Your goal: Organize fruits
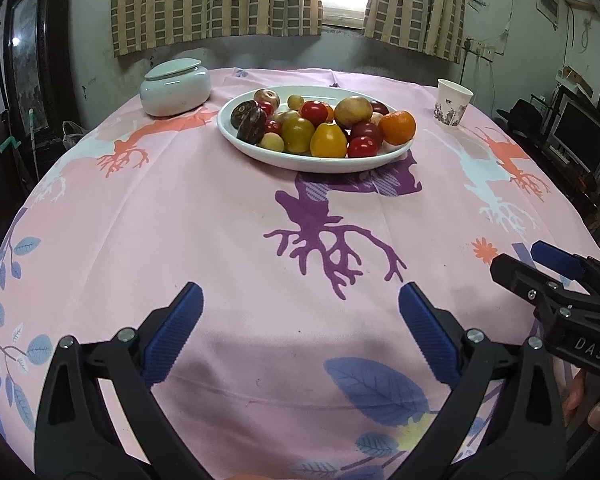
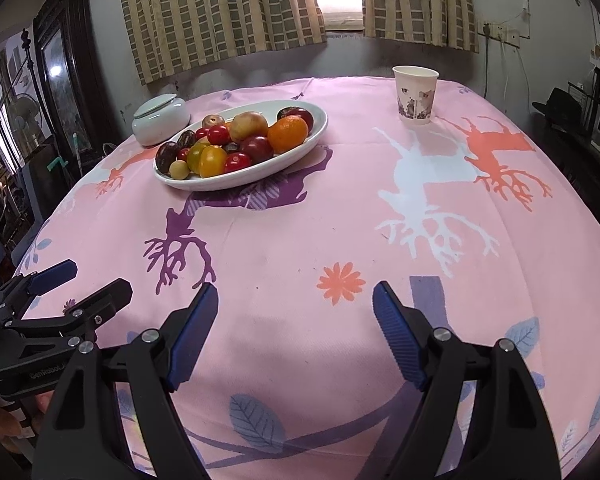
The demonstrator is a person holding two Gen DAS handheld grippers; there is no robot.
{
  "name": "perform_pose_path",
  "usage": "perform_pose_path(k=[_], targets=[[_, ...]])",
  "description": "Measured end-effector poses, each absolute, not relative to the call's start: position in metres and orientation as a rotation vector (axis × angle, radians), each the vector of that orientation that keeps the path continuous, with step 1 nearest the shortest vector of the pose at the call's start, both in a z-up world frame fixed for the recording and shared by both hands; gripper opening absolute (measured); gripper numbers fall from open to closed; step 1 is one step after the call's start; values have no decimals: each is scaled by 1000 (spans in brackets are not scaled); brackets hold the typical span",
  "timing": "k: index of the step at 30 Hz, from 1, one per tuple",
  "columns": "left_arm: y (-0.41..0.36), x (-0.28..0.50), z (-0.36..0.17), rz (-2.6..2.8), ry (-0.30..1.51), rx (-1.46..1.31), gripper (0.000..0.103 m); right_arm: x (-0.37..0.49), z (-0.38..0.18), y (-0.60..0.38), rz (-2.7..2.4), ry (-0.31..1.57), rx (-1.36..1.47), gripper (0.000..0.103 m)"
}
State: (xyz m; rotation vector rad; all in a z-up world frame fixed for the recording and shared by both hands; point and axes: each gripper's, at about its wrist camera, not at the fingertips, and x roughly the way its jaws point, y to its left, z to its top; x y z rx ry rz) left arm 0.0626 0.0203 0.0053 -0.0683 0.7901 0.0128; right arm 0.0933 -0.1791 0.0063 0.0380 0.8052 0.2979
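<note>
A white oval plate [image 1: 260, 152] [image 2: 296, 152] stands at the far middle of the pink tablecloth. It holds several fruits: an orange [image 1: 398, 127] [image 2: 287, 133], red tomatoes [image 1: 313, 112] [image 2: 237, 162], a yellow tomato [image 1: 328, 141] [image 2: 212, 161], a potato-like brown fruit [image 1: 353, 110] [image 2: 249, 125] and dark plums [image 1: 252, 124] [image 2: 167, 156]. My left gripper [image 1: 300, 304] is open and empty over the near table. My right gripper [image 2: 295, 302] is open and empty too. It also shows at the right of the left wrist view [image 1: 540, 262].
A pale green lidded jar [image 1: 175, 87] [image 2: 161, 118] stands left of the plate. A paper cup [image 1: 453, 102] [image 2: 415, 94] stands at the far right. Curtains and a wall lie behind the table. Dark furniture stands at both sides.
</note>
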Motion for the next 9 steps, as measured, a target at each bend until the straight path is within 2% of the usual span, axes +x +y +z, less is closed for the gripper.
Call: perform_pose_path(k=[9], targets=[[19, 68, -8, 39, 845, -58, 101, 96, -3, -182, 278, 877, 41, 80]])
